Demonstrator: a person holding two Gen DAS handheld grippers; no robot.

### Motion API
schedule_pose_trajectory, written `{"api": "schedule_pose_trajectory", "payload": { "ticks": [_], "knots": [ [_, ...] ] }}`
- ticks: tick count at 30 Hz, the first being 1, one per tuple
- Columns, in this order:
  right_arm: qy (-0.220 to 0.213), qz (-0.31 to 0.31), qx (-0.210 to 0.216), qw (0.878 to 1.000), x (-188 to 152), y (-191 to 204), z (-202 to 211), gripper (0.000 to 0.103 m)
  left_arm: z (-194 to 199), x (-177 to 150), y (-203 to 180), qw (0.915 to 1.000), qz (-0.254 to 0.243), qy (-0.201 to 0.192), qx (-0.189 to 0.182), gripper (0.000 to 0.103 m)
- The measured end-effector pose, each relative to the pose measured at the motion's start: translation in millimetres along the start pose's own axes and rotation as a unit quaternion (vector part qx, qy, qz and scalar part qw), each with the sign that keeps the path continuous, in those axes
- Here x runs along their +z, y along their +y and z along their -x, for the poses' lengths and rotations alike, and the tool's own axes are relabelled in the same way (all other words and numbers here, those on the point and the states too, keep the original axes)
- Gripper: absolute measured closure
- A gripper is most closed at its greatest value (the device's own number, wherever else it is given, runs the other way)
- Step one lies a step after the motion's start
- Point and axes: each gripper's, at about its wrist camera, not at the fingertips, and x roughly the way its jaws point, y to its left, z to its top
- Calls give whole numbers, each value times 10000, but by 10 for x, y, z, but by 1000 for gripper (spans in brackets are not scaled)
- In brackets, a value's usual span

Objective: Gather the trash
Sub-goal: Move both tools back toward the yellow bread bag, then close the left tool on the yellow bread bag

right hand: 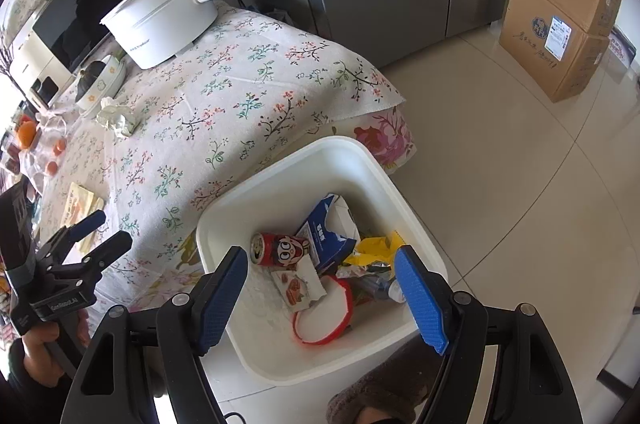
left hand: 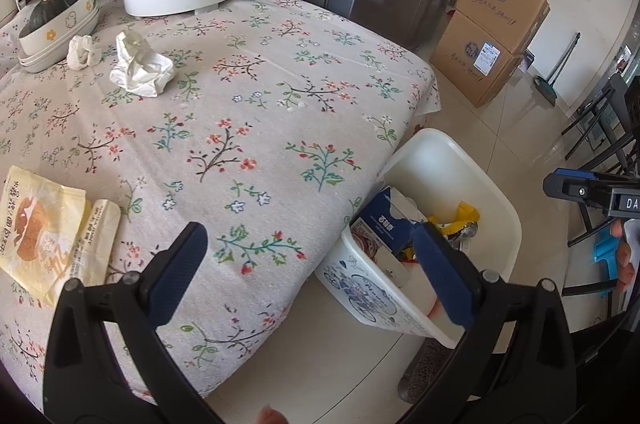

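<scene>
We see a floral-clothed counter [left hand: 256,127] with crumpled tissues [left hand: 140,67] at its 11 o'clock and a white bin [right hand: 340,151] of trash on bare tiled floor [right hand: 520,183] off its 4 o'clock corner. Our left gripper [left hand: 312,272] gapes wide and empty over the counter edge; our right gripper [right hand: 320,288] stands wide, empty, above the bin.

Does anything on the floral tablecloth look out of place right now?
Yes: two crumpled white tissues lie loose beside the flower-print dish, and a flattened yellow snack bag sits near the table's edge.
</scene>
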Motion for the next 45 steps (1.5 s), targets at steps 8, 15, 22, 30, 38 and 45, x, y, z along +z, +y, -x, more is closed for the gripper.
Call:
{"api": "schedule_pose_trajectory", "payload": {
  "ticks": [8, 15, 22, 30, 38, 45],
  "knots": [
    [0, 369, -7, 9993, 180, 432, -80, 25, 277, -18, 590, 9956, 740, -203, 547, 1],
    [-77, 735, 91, 9972, 313, 904, -110, 24, 479, -59, 1147, 9851, 1475, -227, 858, 1],
    [-71, 920, 223, 9955, 363, 1268, -180, 24, 551, -136, 1691, 9756, 1623, -115, 1474, 1],
    [-17, 1060, 267, 9940, 392, 1495, -261, 24, 137, -384, 2151, 9658, 1891, 1002, 1461, 1],
    [8, 1059, 270, 9940, 408, 1560, -302, 24, 103, -392, 1960, 9692, 1441, 940, 1763, 1],
    [-15, 1069, 256, 9939, 405, 1639, -335, 24, 178, -423, 1537, 9828, 858, 539, 1545, 77]
  ]
}}
